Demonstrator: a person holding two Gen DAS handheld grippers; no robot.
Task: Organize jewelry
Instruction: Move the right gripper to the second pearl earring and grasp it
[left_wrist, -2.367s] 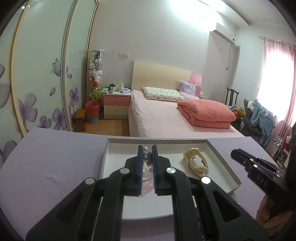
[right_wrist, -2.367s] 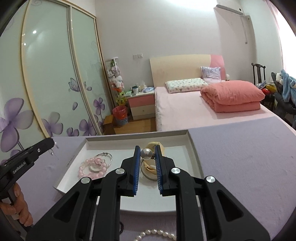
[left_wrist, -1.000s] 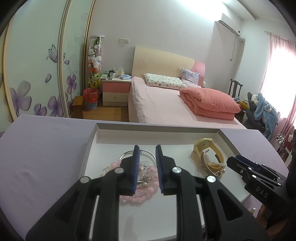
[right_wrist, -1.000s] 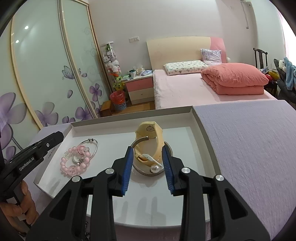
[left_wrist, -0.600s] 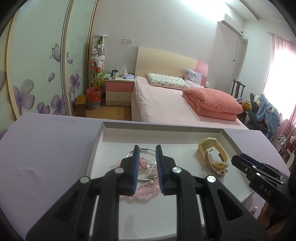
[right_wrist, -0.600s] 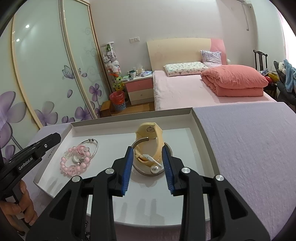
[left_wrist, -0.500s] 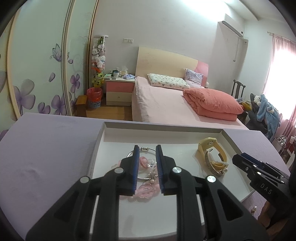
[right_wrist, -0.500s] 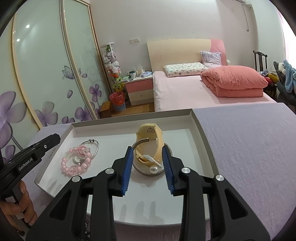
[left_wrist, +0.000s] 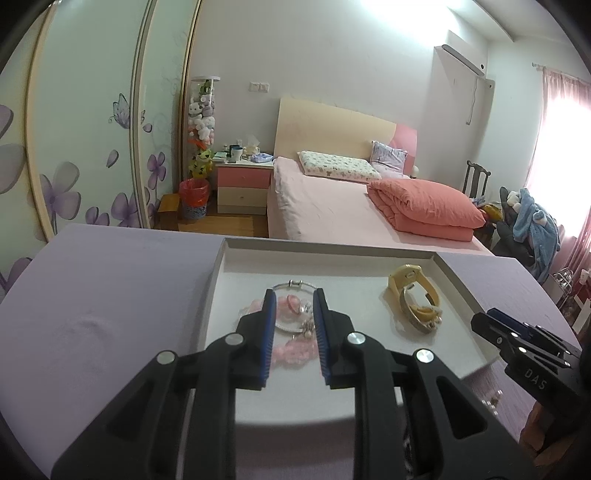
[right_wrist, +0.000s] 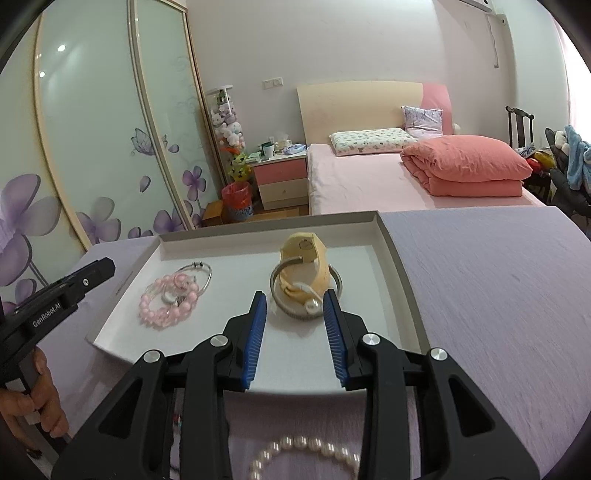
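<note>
Seen from the left wrist, a shallow white tray (left_wrist: 218, 269) is set on a lilac-covered table (left_wrist: 110, 288), with a bed (left_wrist: 332, 210) beyond it. Inside the tray, a pink bead bracelet (left_wrist: 293, 349) and a thin silver bangle (left_wrist: 295, 284) are heaped toward its left side, and a yellow watch (left_wrist: 413, 291) is looped through a grey metal bangle toward its right side. The left gripper (left_wrist: 294, 295) is held above the pink heap, its blue pads slightly apart with nothing pinched between them. At the tray's right edge the right gripper is seen from the side, with the letters "DAS" readable on its black body.

Seen from the right wrist, the same tray (right_wrist: 391, 251) is shown with the watch (right_wrist: 306, 258) and its grey bangle (right_wrist: 291, 312), tipped with a pearl, lying near the tray's centre, and the pink beads (right_wrist: 166, 302) further left. The right gripper (right_wrist: 295, 299) is held over the tray's near part, jaws parted and empty. A pearl strand (right_wrist: 306, 448) lies on the cloth outside the tray's near edge. "GenRobot.AI" is printed on the left gripper, gripped by a hand (right_wrist: 33, 410) left of the tray.
</note>
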